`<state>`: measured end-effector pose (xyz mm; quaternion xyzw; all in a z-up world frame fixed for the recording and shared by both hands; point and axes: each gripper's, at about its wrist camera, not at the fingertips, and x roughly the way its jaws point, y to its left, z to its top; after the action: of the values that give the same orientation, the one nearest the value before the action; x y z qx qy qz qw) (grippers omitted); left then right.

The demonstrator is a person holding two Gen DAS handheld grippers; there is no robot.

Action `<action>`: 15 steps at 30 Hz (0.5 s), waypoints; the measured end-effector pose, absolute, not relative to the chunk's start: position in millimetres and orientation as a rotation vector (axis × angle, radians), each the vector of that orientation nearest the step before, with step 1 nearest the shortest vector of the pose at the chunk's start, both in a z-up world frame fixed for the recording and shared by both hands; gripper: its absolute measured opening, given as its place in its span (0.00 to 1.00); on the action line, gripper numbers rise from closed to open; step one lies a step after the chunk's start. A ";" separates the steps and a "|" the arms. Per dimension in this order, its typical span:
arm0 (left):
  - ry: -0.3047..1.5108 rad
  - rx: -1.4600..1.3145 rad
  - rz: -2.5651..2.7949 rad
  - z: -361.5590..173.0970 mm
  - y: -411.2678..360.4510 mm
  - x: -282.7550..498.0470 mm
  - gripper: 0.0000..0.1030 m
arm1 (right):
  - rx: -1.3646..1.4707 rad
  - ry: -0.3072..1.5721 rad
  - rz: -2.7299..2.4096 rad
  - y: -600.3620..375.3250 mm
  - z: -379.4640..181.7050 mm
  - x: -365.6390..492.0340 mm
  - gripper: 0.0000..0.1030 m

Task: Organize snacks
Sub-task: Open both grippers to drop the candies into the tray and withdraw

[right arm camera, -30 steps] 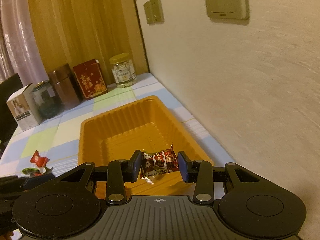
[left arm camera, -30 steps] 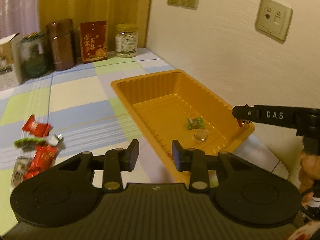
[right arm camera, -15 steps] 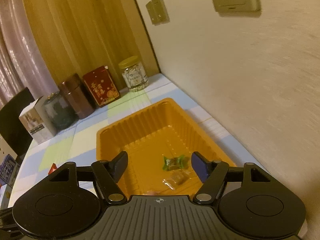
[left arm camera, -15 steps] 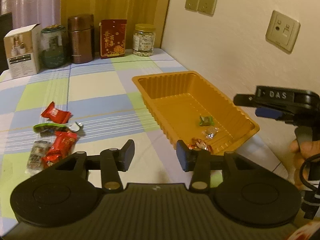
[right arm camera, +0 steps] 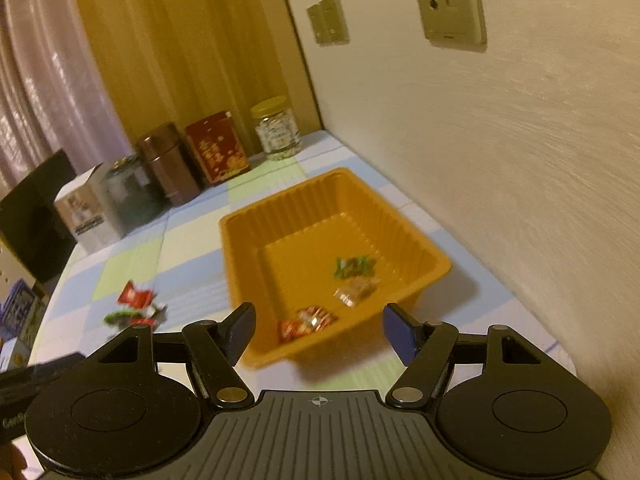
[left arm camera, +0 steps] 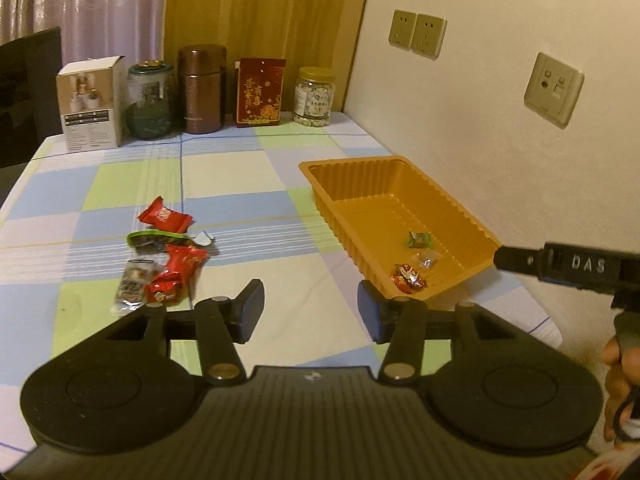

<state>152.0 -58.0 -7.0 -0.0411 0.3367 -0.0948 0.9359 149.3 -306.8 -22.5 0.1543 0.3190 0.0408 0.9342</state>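
Note:
An orange tray (left arm camera: 472, 224) (right arm camera: 240, 264) sits by the wall and holds a green sweet (left arm camera: 419, 239) (right arm camera: 354, 266), a clear-wrapped sweet (left arm camera: 428, 259) (right arm camera: 354, 290) and a red-brown snack (left arm camera: 408, 278) (right arm camera: 306, 322). Several snack packets lie loose on the checked cloth to its left: a red packet (left arm camera: 164, 216), a green one (left arm camera: 154, 239), another red one (left arm camera: 178, 272) and a grey one (left arm camera: 134, 286). My left gripper (left arm camera: 310, 312) hangs above the cloth near the tray's corner, jaws opening, nothing between them. My right gripper (right arm camera: 318, 330) stands open and empty above the tray's near end.
Along the back stand a white box (left arm camera: 90, 108), a dark glass jar (left arm camera: 150, 100), a brown canister (left arm camera: 202, 90), a red tin (left arm camera: 260, 92) and a jar of sweets (left arm camera: 314, 96). The wall (left arm camera: 500, 120) runs close along the tray's right side. A hand (left arm camera: 622, 380) holds the right gripper.
The right gripper let go of the red-brown snack, which now lies in the tray, and drew back. The left gripper pulled back and up while its jaws spread.

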 end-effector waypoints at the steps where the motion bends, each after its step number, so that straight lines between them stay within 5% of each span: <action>1: 0.686 -0.088 -0.193 -5.3 -54.7 147.8 0.49 | 0.315 0.654 0.086 -302.9 -21.6 143.6 0.68; 15: 0.668 -0.103 -0.147 5.2 -20.4 105.5 0.56 | 0.270 0.649 0.145 -260.0 -14.0 103.5 0.68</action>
<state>105.5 -20.4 5.2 -0.0505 0.3272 -0.0719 0.9409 103.5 -260.0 -14.0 0.1321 0.3174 0.0709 0.9364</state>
